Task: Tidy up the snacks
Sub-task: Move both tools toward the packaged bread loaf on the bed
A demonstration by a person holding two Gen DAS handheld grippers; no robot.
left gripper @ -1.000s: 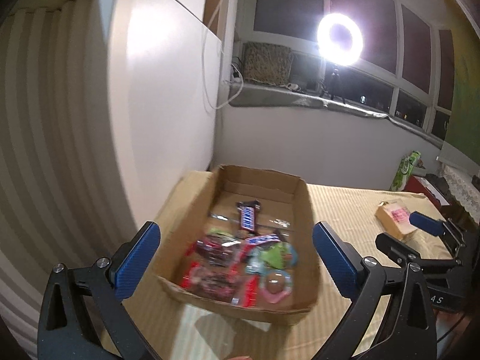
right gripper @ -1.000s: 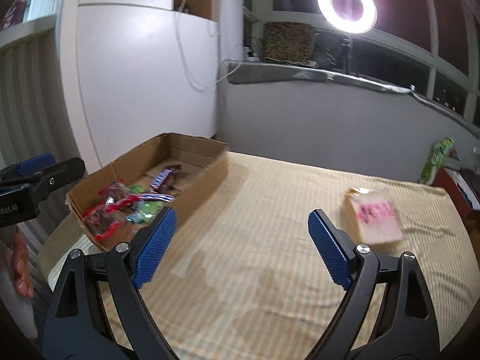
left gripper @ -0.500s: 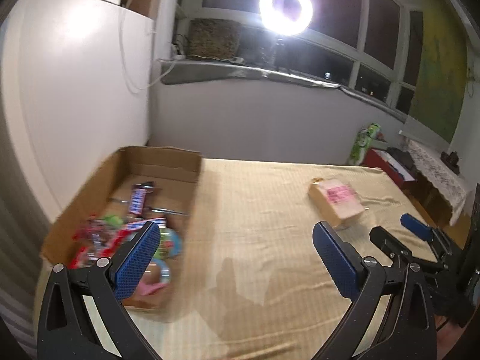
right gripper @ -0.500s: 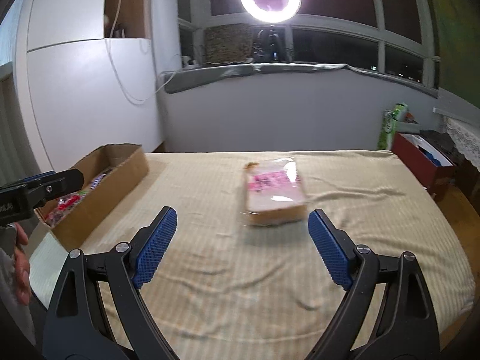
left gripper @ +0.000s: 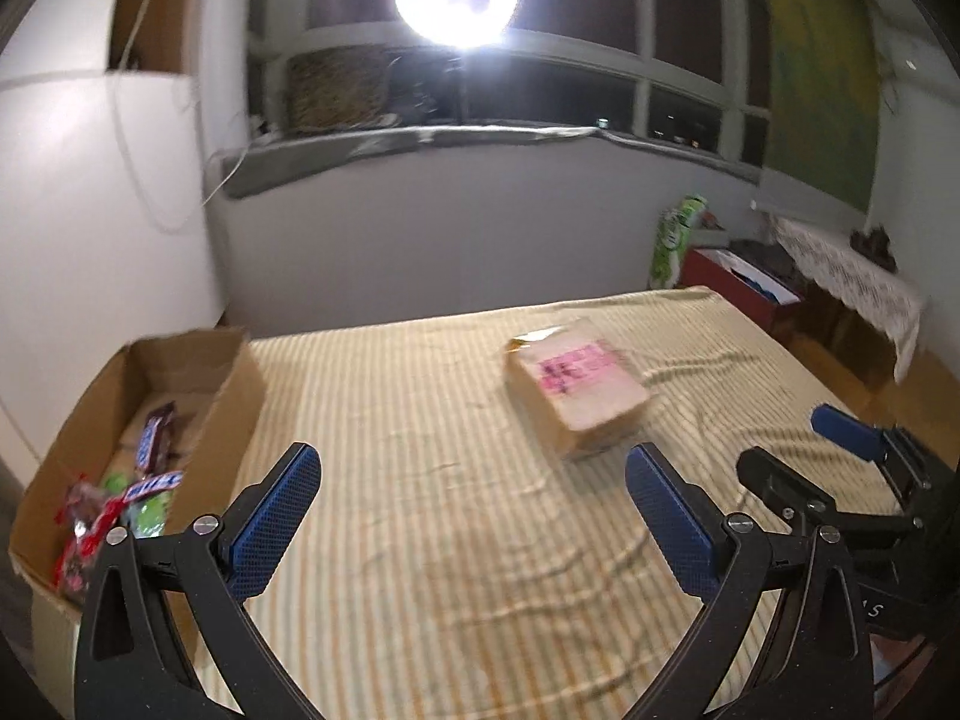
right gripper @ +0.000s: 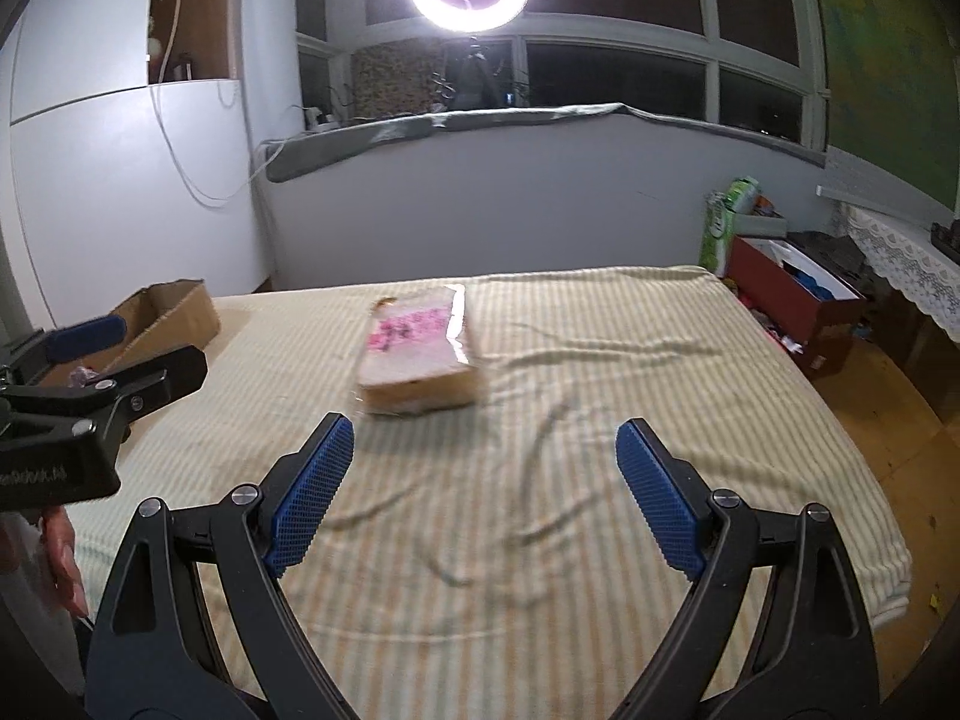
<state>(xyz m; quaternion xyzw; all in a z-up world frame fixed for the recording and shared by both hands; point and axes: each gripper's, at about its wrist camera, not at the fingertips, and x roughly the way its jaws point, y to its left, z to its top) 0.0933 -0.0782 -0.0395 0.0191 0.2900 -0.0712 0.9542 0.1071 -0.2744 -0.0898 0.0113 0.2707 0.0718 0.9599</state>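
Both the left gripper (left gripper: 471,513) and right gripper (right gripper: 483,492) are held spread wide, nothing between their pads. A wrapped snack pack (right gripper: 417,357) lies mid-bed on the striped cover (right gripper: 600,420). The cardboard box (left gripper: 231,396) of snacks is seen at the cover's left edge.

the striped cream bedspread (right gripper: 600,372) is soft, matt, rumpled cloth. the clear-wrapped tan packet with pink print (right gripper: 420,354) has glossy film catching glare. the open brown cardboard box (left gripper: 234,396) is matt; its snack wrappers (left gripper: 108,510) look shiny. the right tongs (right gripper: 485,495) have matt black plastic arms and textured blue pads.
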